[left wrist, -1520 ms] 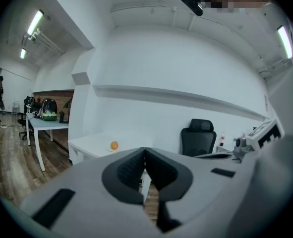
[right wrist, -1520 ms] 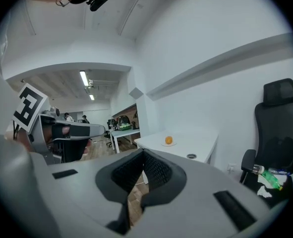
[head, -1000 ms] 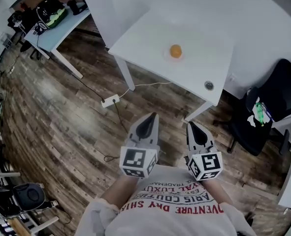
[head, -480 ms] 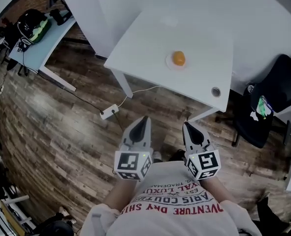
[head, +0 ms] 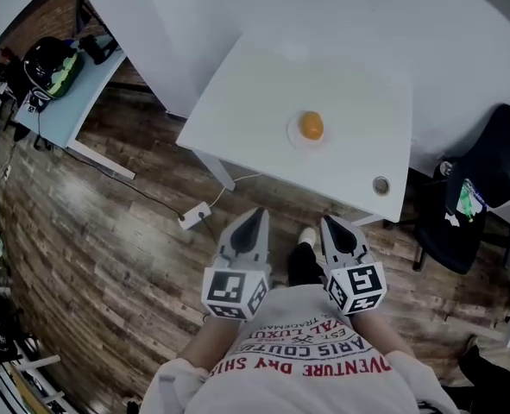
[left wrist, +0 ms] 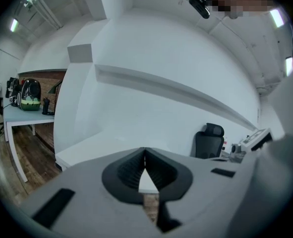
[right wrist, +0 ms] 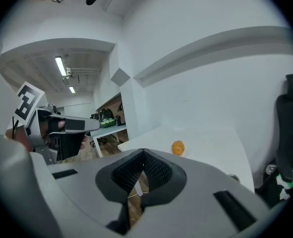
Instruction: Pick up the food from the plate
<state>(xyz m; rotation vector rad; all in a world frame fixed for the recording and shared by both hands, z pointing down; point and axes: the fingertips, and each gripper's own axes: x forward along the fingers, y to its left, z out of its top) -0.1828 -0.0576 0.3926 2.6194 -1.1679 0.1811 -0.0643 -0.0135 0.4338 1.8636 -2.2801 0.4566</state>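
A round orange piece of food [head: 311,126] lies on a small white plate [head: 295,136] on the white table [head: 263,84]; the right gripper view also shows the food [right wrist: 178,147], ahead and slightly right of the jaws. My left gripper [head: 255,218] and right gripper [head: 333,225] hang side by side over the wooden floor, short of the table's near edge, both pointing toward it. Each is shut, jaw tips touching, with nothing between them. The left gripper [left wrist: 145,150] faces the table edge; the food is not visible in that view.
A round metal grommet [head: 380,185] sits in the table's near right corner. A black office chair [head: 487,171] stands to the right. A power strip [head: 195,216] with cables lies on the floor under the table's left side. Another desk [head: 73,93] with bags stands far left.
Both grippers have come closer to the table together; the table and food now sit nearer and lower in the head view. Both stayed shut.
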